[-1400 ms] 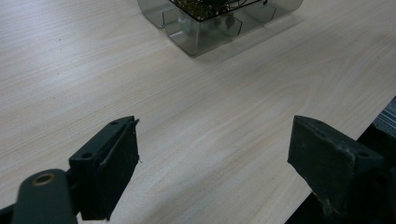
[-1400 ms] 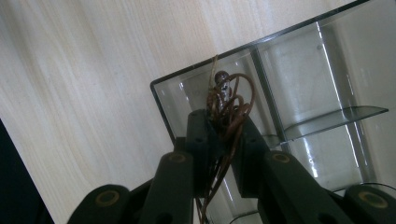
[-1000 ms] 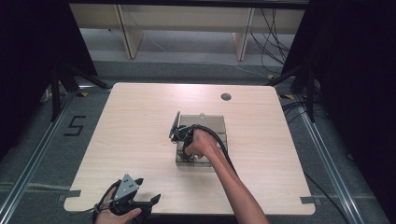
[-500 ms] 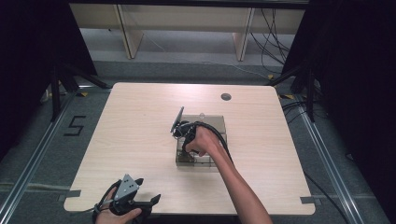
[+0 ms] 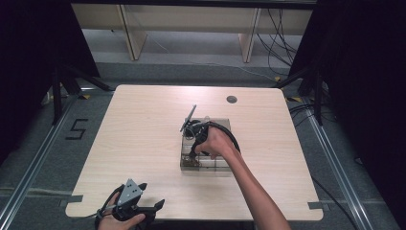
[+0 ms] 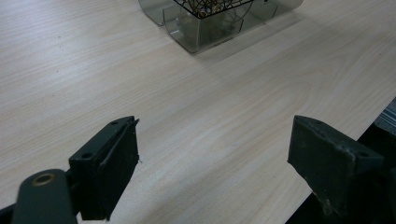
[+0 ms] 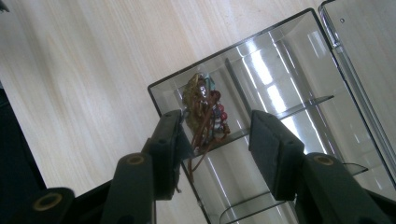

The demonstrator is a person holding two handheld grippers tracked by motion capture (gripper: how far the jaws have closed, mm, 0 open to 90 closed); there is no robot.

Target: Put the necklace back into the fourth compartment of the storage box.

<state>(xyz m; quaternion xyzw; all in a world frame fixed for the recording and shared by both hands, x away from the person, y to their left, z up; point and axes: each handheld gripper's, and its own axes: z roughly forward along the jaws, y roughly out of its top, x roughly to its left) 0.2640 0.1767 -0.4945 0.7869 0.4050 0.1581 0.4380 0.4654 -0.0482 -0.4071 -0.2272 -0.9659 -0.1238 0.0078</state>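
A smoked clear organiser box [image 5: 218, 164] with several compartments sits mid-table, its lid [image 7: 364, 46] swung open beside it. A beaded bracelet with brown cord [image 7: 205, 109] lies in a corner compartment of the box [image 7: 289, 84]. My right gripper [image 7: 217, 135] hangs over that compartment pointing down. Its jaws have just been opening, and the beads lie below the gap with no pad pressing on them. In the high view the right gripper [image 5: 193, 155] is over the box's near left corner. My left gripper [image 5: 153, 196] rests at the table's near left edge, open [image 6: 215, 158] and empty, facing the box [image 6: 210, 28].
The light wood table [image 5: 143, 134] has a round cable hole [image 5: 231, 99] at the back right. Its near edge runs just under the left gripper. Dark stands and cables surround the table on the floor.
The right hand has lifted slightly above the box's near left corner. The left gripper has stayed where it was.
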